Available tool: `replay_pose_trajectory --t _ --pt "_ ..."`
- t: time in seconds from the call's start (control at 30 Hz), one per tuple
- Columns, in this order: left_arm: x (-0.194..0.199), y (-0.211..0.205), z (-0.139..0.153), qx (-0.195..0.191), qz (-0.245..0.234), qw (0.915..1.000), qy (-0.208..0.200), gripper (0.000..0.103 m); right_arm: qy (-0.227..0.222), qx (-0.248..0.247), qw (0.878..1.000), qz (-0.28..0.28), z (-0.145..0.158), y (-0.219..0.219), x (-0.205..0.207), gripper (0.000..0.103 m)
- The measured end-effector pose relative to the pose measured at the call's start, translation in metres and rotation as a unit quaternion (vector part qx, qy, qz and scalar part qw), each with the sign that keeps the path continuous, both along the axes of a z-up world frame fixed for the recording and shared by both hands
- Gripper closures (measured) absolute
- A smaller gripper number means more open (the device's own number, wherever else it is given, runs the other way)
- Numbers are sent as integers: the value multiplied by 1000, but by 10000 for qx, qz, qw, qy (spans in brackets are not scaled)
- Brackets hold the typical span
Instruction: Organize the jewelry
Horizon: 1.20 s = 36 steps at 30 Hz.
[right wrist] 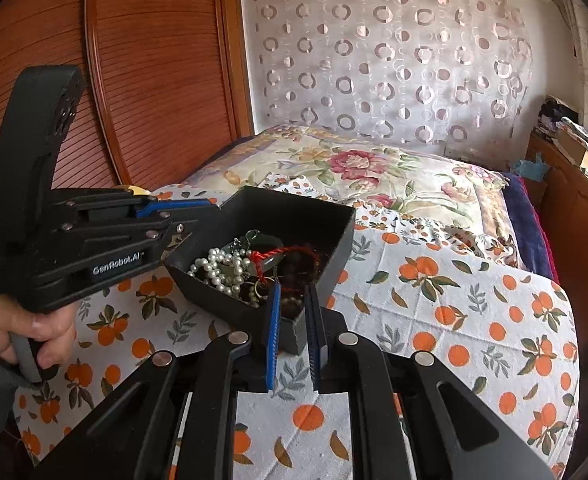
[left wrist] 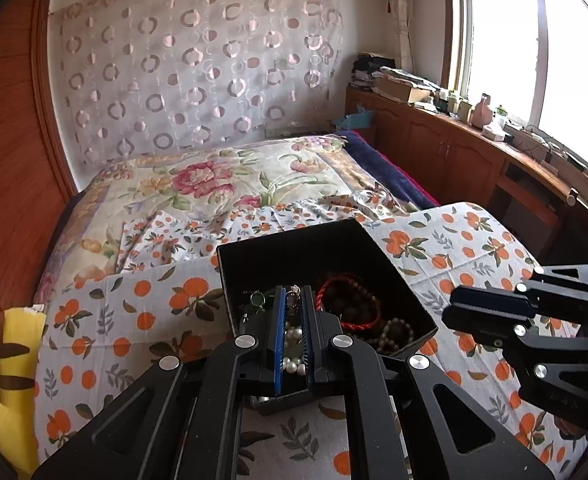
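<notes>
A black open box (left wrist: 294, 240) (right wrist: 334, 240) stands on the orange-print cloth and holds a tangle of jewelry: a white pearl necklace (right wrist: 217, 268) (left wrist: 291, 360), a red cord bracelet (left wrist: 358, 322) (right wrist: 289, 252), dark bead bracelets (left wrist: 394, 334) and a green piece (left wrist: 258, 299). My left gripper (left wrist: 292, 292) (right wrist: 197, 210) is over the box's near wall, jaws a narrow gap apart, pearls showing between them; I cannot tell if they grip anything. My right gripper (right wrist: 294, 290) (left wrist: 450, 312) is narrowly open and empty at the box's corner.
The cloth (right wrist: 454, 312) covers the foot of a bed with a floral quilt (left wrist: 221, 176). A yellow plush toy (left wrist: 9, 380) lies at the left edge. A wooden wardrobe (right wrist: 153, 60) stands left, and a wooden counter (left wrist: 474, 140) with clutter runs under the window.
</notes>
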State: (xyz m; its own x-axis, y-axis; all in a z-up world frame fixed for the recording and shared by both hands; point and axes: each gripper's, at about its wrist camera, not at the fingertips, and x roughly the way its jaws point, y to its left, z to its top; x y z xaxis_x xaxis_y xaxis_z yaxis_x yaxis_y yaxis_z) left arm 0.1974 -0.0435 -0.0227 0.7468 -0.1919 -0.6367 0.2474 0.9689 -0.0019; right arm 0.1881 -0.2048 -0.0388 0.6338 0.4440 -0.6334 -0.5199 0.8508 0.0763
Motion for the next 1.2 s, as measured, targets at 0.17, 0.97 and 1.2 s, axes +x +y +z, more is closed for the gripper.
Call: replay_pose_trajectory --t 0.17,0.97,1.2 --pt "-1 -2 0 79 69 9999 -105 66 22 33 10000 -49 -2 -5 -3 89" --pt "-95 19 24 170 612 9953 -738 8 -392 270 9969 -634 17 -18 -51 33" --pt "-122 20 34 109 711 9939 -839 8 -771 444 9919 -909 37 -26 -77 7"
